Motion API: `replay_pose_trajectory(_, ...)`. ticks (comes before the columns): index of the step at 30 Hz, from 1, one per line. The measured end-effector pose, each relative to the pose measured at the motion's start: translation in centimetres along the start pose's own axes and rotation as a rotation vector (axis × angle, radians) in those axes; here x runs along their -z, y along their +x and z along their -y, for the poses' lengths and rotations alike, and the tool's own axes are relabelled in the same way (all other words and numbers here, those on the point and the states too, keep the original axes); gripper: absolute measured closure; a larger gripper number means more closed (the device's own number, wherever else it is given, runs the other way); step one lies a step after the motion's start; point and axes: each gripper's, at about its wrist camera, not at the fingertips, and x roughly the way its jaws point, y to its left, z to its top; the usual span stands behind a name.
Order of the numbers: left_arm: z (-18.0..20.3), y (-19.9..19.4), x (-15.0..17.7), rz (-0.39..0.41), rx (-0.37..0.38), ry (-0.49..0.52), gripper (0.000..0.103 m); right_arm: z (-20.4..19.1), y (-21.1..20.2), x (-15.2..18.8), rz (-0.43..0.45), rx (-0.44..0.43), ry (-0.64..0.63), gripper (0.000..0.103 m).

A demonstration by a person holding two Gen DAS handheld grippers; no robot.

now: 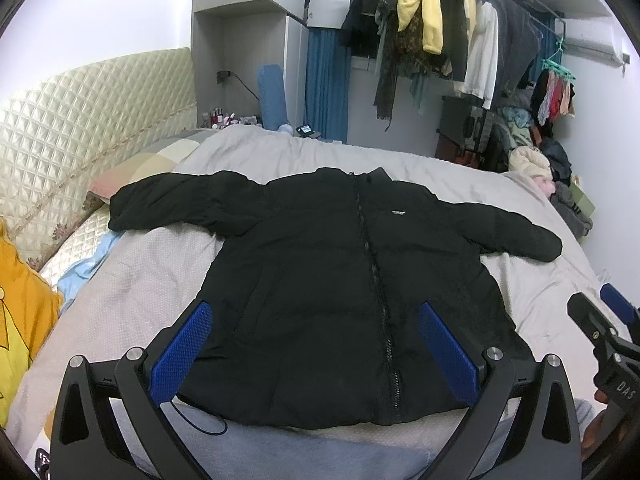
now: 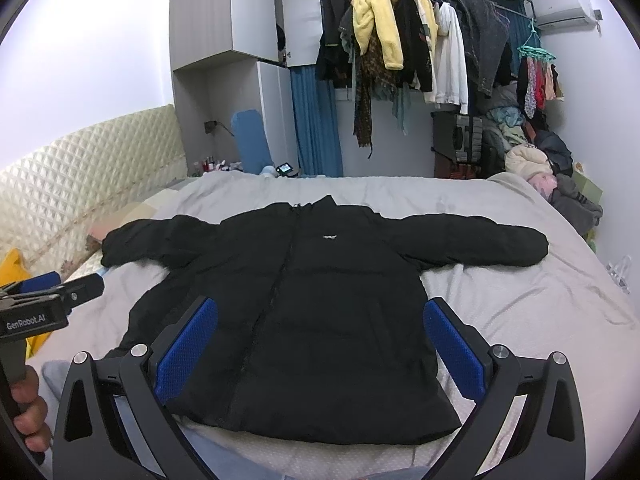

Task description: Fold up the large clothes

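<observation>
A black puffer jacket [image 1: 328, 280] lies flat and face up on the bed, zipped, with both sleeves spread out sideways; it also shows in the right wrist view [image 2: 320, 304]. My left gripper [image 1: 316, 320] is open and empty, held above the jacket's hem. My right gripper [image 2: 320, 316] is open and empty, also above the hem. In the left wrist view the right gripper [image 1: 612, 320] shows at the right edge. In the right wrist view the left gripper [image 2: 52, 292] shows at the left edge.
The bed has a grey cover [image 1: 400, 160] and a quilted cream headboard [image 1: 80, 120] on the left. A rail of hanging clothes [image 2: 420, 40] and a heap of clothes [image 2: 540, 160] stand behind. A yellow cushion [image 1: 20, 320] lies at the left.
</observation>
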Motion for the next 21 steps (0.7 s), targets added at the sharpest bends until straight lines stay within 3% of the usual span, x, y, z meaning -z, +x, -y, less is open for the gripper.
replay_pose_trajectory(21, 1.26, 0.63, 0.68, -0.015, 0.008, 0.013, 0.0, 0.4, -0.37, -0.03, 0.001, 0.039, 0.009, 0.0)
